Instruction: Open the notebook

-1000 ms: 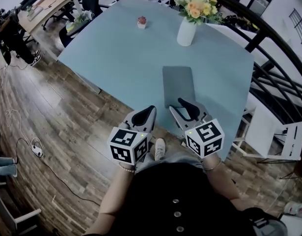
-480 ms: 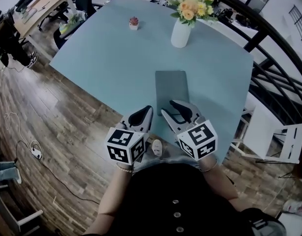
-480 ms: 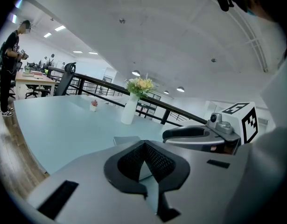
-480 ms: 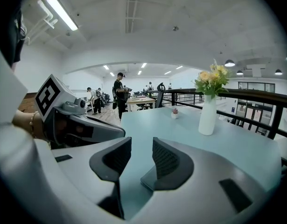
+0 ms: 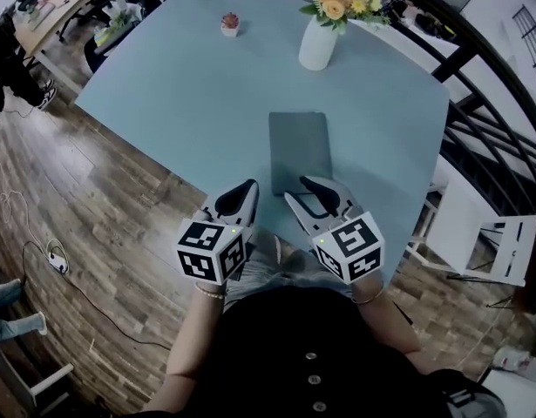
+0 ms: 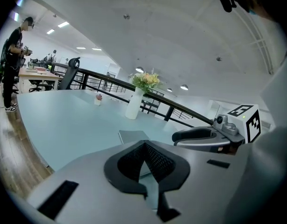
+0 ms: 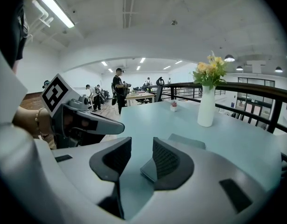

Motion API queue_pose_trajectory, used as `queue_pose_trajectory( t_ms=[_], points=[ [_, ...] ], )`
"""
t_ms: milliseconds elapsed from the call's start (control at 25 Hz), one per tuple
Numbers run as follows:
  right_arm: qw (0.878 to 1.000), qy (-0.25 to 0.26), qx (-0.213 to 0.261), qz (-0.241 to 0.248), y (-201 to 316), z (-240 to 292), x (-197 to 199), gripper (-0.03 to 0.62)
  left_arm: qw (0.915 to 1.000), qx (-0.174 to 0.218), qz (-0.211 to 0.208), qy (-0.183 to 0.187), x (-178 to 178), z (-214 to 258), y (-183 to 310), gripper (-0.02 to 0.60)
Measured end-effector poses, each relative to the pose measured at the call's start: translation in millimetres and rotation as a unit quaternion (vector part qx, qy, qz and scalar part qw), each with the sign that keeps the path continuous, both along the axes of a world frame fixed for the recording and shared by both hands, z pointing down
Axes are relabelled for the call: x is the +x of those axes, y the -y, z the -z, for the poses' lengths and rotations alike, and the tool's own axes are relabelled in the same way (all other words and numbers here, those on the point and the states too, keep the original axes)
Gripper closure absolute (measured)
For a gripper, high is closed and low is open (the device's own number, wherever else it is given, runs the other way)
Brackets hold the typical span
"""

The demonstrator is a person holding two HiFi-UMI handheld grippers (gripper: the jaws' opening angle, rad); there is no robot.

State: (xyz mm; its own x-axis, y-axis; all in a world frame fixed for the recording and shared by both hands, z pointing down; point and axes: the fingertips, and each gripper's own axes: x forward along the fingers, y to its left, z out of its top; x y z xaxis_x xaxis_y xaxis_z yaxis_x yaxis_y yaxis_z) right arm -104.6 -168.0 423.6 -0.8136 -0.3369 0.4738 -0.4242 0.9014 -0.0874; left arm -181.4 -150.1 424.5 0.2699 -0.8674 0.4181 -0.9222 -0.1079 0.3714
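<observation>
A closed grey notebook [image 5: 298,151] lies flat on the pale blue table [image 5: 189,103], near its front edge. My right gripper [image 5: 299,190] hovers at the notebook's near end, its jaws open and nothing gripped. In the right gripper view the notebook's [image 7: 187,141] near corner shows through the gap of the right gripper [image 7: 142,141]. My left gripper [image 5: 241,188] hangs just left of the notebook over the table's edge. In the left gripper view the left gripper's [image 6: 144,144] tips meet and hold nothing, with the notebook [image 6: 133,136] lying beyond them.
A white vase of flowers [image 5: 318,46] stands behind the notebook and a small potted plant [image 5: 229,24] sits at the far left. A black railing [image 5: 477,120] runs along the right and a white chair [image 5: 503,242] stands below it. Wooden floor lies to the left.
Both grippers have sunk a little towards the table's front edge and drifted left in the head view. Their jaws stand as before, and the notebook has not moved.
</observation>
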Motion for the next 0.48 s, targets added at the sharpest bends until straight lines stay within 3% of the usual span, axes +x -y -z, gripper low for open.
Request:
queue_pose_trajectory(
  t_ms=[480],
  points=[
    [0.998,-0.057,-0.013,0.014,-6,-33,-15,0.450,0.9996,-0.022,-0.012,-0.014,-20,-20,1,0.565]
  ],
)
